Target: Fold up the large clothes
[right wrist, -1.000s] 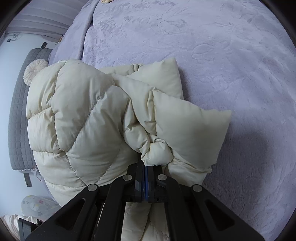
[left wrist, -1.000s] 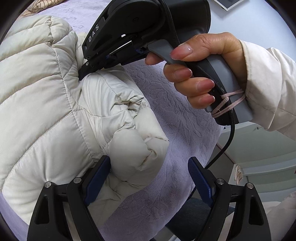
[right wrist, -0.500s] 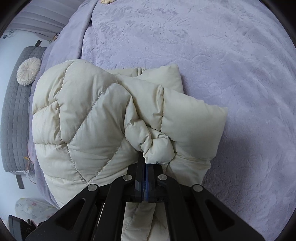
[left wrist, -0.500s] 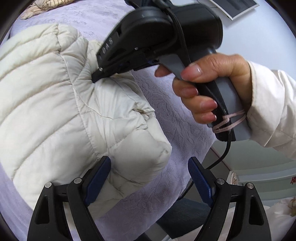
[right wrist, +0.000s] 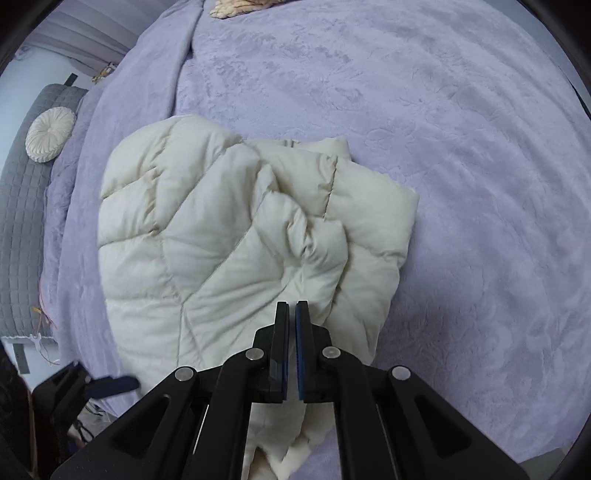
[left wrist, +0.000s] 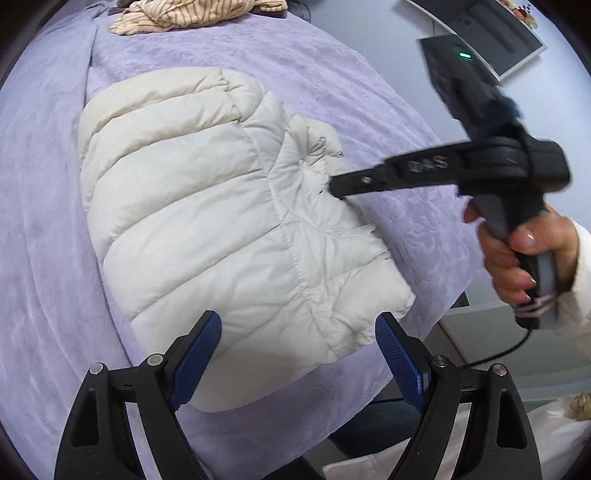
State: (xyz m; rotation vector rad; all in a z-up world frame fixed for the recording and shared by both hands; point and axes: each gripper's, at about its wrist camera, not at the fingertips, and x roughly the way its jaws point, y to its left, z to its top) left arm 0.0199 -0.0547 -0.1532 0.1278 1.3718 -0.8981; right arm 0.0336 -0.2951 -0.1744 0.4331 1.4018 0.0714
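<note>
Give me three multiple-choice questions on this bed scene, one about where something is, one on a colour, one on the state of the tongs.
1. Where does the striped garment lie?
A. On top of the puffer jacket
B. At the far end of the bed, beyond the puffer jacket
C. Between the left tongs

2. What colour is the bedspread?
A. Green
B. Dark grey
C. Lavender

3. How do the left tongs stand?
A. Wide open, holding nothing
B. Shut on the puffer jacket
C. Shut on the bedspread

Answers:
1 B: the striped garment sits bunched at the far end, apart from the puffer jacket.
2 C: the bedspread is pale purple all over.
3 A: the left tongs have their jaws spread far apart.
</note>
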